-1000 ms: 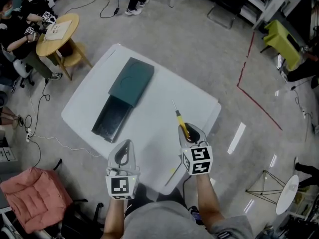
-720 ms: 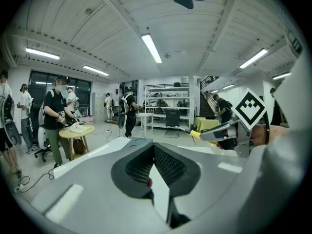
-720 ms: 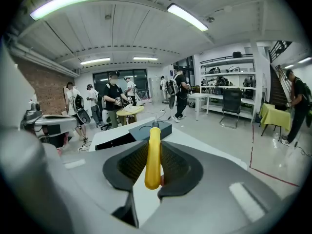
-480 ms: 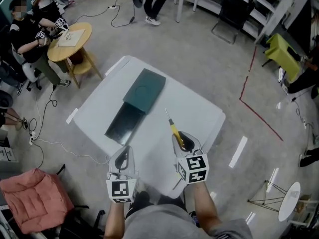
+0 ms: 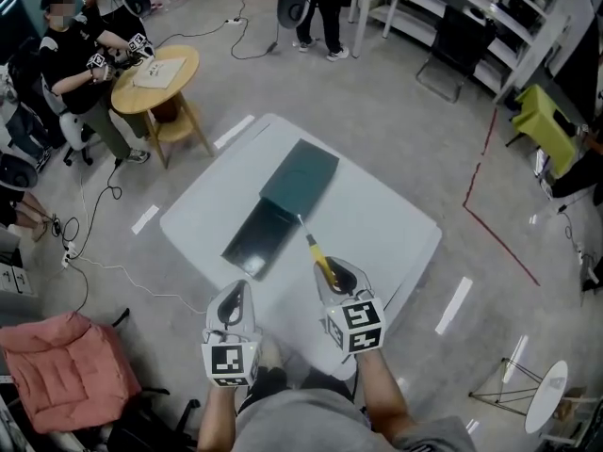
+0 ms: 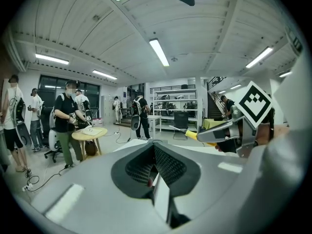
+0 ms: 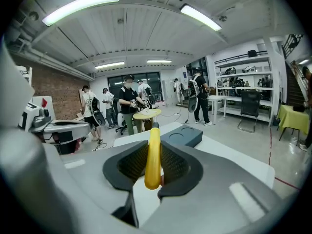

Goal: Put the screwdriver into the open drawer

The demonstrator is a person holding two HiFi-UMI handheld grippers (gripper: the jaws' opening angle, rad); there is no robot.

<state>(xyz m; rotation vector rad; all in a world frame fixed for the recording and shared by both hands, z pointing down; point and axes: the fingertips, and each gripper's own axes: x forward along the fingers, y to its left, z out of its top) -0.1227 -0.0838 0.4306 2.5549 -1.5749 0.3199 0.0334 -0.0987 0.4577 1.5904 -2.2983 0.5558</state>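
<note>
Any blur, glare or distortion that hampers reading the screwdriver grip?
Head view: evenly lit, sharp, mild wide-angle bend; screwdriver readable. Right gripper view: strong fisheye, dark corners, ceiling lights blown out, yellow handle clear between the jaws. Left gripper view: same fisheye and dark corners.

The screwdriver point(image 7: 152, 155) clamped in the right gripper point(image 5: 337, 271) has a glossy yellow plastic handle and a thin bare metal shaft. The pads point(image 7: 130, 165) on either side of it are dark, ribbed and matt. Ahead of the jaws, the white table point(image 5: 377, 224) looks smooth, and the open drawer point(image 5: 256, 243) has a shiny dark bottom.
</note>
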